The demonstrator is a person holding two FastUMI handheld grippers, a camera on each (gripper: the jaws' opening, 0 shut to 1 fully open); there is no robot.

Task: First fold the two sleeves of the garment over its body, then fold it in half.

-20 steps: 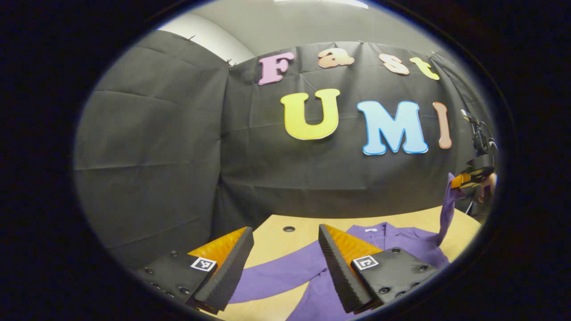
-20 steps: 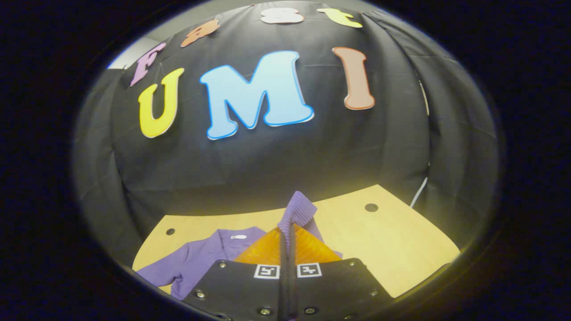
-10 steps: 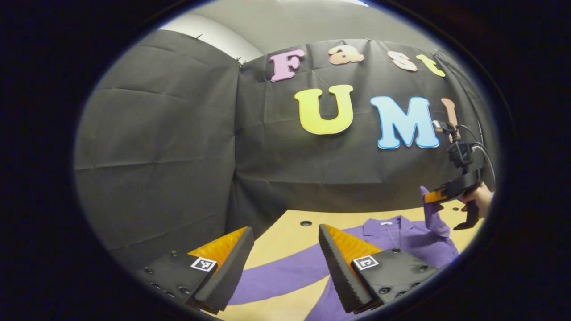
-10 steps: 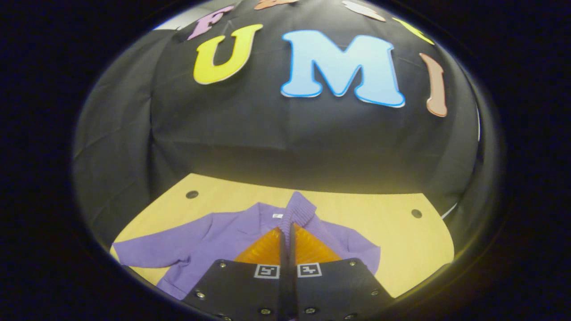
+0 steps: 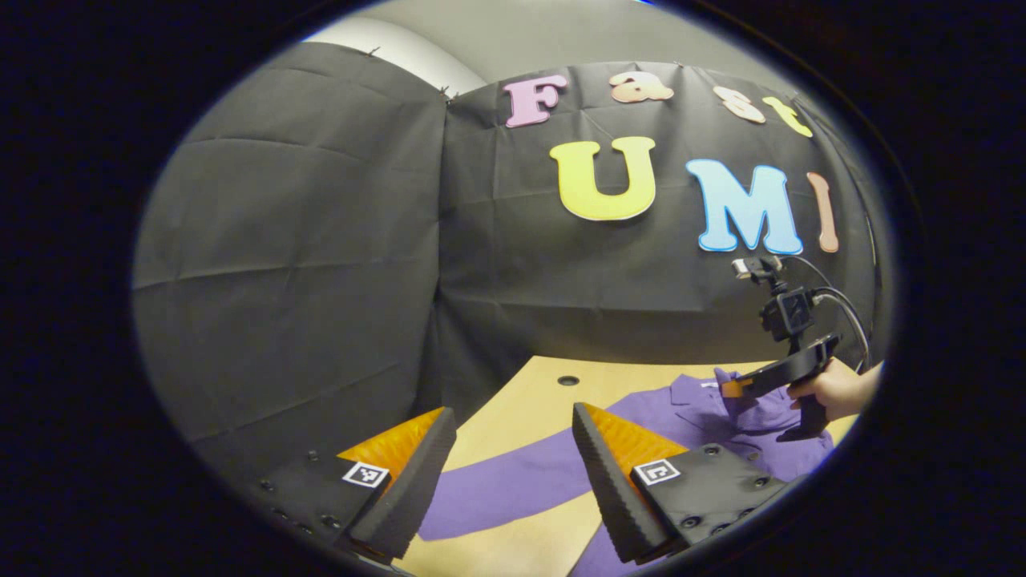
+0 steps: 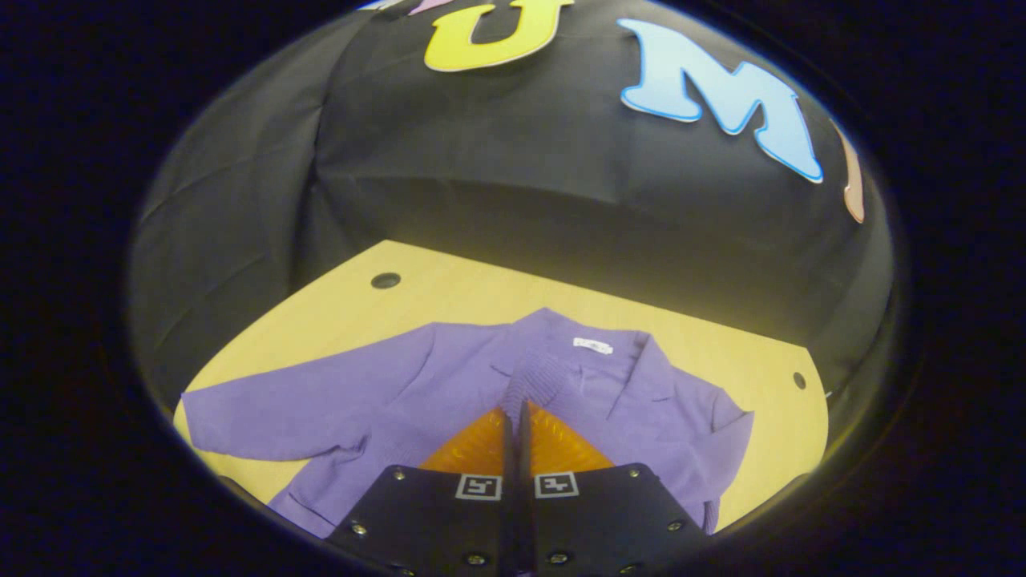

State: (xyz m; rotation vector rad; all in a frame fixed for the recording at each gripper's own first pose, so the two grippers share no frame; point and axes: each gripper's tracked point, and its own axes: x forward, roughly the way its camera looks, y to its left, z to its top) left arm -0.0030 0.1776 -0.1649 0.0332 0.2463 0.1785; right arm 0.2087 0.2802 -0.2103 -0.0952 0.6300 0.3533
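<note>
Pinching the ribbed cuff of a purple knitted garment's sleeve (image 6: 531, 383), the right claw (image 6: 515, 417) has its two fingers pressed together on the fabric at the bottom of the right gripper view. The cuff sticks out just past the fingertips and lies over the chest of the purple collared cardigan (image 6: 401, 393), which is spread flat on the pale wooden worktop (image 6: 449, 288). Beyond the cuff sits the collar with a small white neck label (image 6: 591, 345). The other long sleeve (image 6: 264, 413) stretches straight out to the left across the worktop, well apart from this claw. Farther back, a small dark round hole (image 6: 385, 280) marks the worktop near its far edge, and a second hole (image 6: 797, 380) sits at the right edge. Behind the worktop hangs the black cloth wall (image 6: 521, 160).

In the left gripper view, the left claw (image 5: 513, 473) stands with its fingers wide apart, gripping nothing. Between and beneath them lies the outstretched purple sleeve (image 5: 513, 489), running across the worktop (image 5: 513, 401); whether the fingers touch it cannot be told. Farther off to the right, the body of the cardigan (image 5: 705, 417) lies flat, and above it the right claw (image 5: 733, 389), held by a person's hand (image 5: 834, 390), carries the folded sleeve's cuff over the chest. A cable loops from the device on top of that gripper. A dark hole (image 5: 568, 380) shows near the worktop's far edge.
</note>
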